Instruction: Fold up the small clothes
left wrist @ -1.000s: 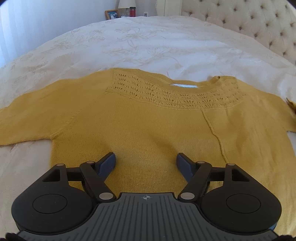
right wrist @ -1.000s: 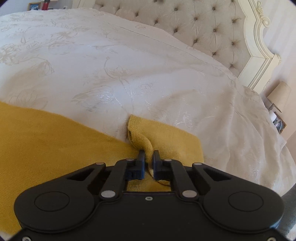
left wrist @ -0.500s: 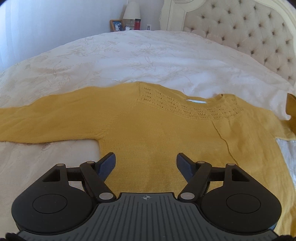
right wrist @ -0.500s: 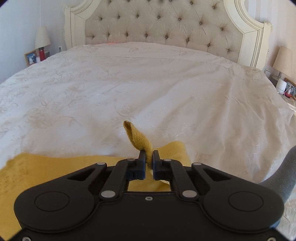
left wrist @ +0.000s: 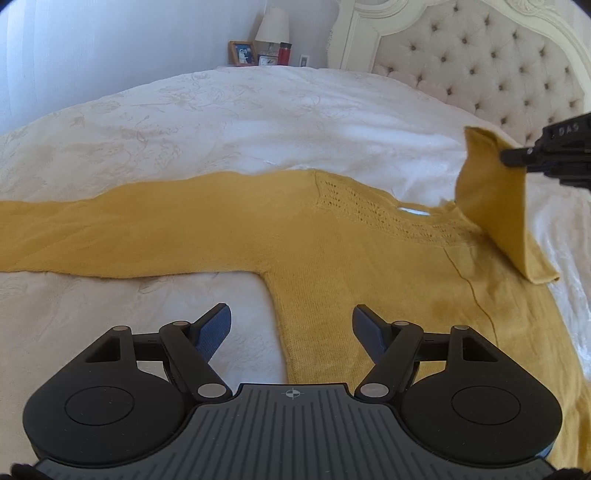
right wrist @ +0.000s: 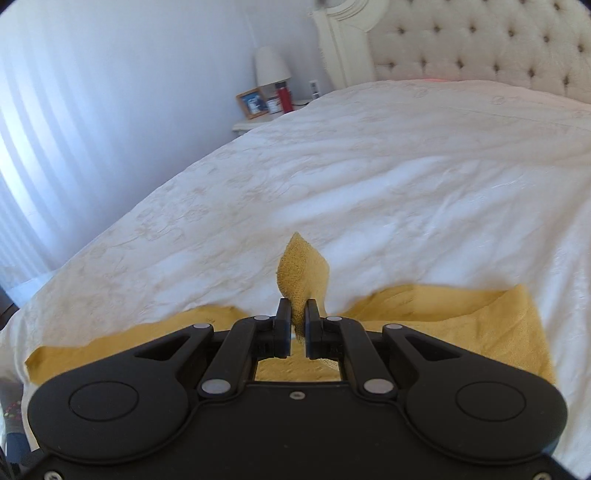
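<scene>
A mustard-yellow knit sweater (left wrist: pixel 332 258) lies flat on the white bedspread (left wrist: pixel 221 122), its left sleeve (left wrist: pixel 92 236) stretched out sideways. My left gripper (left wrist: pixel 291 328) hovers open above the sweater's lower left side, nothing between its fingers. My right gripper (right wrist: pixel 297 314) is shut on the cuff of the right sleeve (right wrist: pixel 301 273), which pokes up past its fingertips. In the left wrist view the right gripper (left wrist: pixel 517 157) holds that right sleeve (left wrist: pixel 495 210) lifted above the shoulder, the fabric hanging down to the body.
A tufted cream headboard (left wrist: pixel 480 62) stands at the far right. A nightstand with a lamp (left wrist: pixel 271 26), a picture frame (left wrist: pixel 242 52) and a red bottle (left wrist: pixel 284 53) sits in the far corner by the wall. White bedspread stretches beyond the sweater.
My right gripper has lifted the right sleeve off the bed and swung leftward over the sweater, turning toward the nightstand. My left gripper has shifted left, off the sweater's middle.
</scene>
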Available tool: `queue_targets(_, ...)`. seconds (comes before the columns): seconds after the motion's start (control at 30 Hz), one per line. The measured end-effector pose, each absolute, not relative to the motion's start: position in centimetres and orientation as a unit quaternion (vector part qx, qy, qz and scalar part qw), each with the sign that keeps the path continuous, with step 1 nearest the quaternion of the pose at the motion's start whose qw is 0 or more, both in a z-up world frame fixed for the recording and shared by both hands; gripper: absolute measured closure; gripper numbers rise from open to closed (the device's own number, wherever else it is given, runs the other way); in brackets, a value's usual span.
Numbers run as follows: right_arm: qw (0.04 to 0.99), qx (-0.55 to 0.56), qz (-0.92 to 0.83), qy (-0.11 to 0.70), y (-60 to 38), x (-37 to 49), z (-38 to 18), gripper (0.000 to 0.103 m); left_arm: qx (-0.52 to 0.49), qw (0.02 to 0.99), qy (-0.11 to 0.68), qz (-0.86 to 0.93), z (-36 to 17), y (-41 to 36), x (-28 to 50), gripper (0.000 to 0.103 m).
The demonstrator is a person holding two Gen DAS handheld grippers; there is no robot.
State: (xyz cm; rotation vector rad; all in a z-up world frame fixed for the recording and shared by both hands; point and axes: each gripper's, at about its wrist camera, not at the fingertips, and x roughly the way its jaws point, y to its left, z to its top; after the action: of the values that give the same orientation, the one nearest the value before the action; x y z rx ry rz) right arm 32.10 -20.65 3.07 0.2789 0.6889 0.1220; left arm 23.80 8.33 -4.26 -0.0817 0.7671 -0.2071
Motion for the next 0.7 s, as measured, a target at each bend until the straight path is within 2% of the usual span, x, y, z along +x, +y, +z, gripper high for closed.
queue_targets(0.13, 0.923, 0.087, 0.096, 0.361, -14.3, 31.7, -1.6, 0.091, -0.051, 0.925, 0.366, -0.083, -4.0, 9.8, 24.3, 0.031)
queue_targets(0.23, 0.908, 0.047, 0.115, 0.399, -11.1, 30.7, -5.4, 0.079, -0.061, 0.924, 0.371, -0.070, -4.3, 10.9, 24.9, 0.031)
queue_targets(0.3, 0.899, 0.017, 0.119, 0.422, -9.6, 29.9, -6.8, 0.079, -0.065, 0.924, 0.372, -0.060, -4.2, 11.7, 25.1, 0.031)
queue_targets(0.37, 0.902, -0.006, 0.123, 0.415, -9.0, 28.7, -6.9, 0.079, -0.069, 0.924, 0.372, -0.053, -4.2, 12.1, 25.2, 0.031)
queue_targets(0.4, 0.906, -0.017, 0.119, 0.406, -9.0, 28.3, -6.6, 0.075, -0.071, 0.924, 0.373, -0.051, -4.2, 12.4, 25.2, 0.031)
queue_targets(0.5, 0.920, -0.038, 0.098, 0.378, -8.4, 28.2, -5.1, 0.054, -0.076, 0.922, 0.376, -0.047, -4.4, 12.7, 25.5, 0.031)
queue_targets(0.7, 0.918, -0.064, 0.087, 0.381, -5.5, 30.2, -5.9, 0.054, -0.073, 0.919, 0.383, -0.047, -4.9, 12.7, 25.5, 0.031)
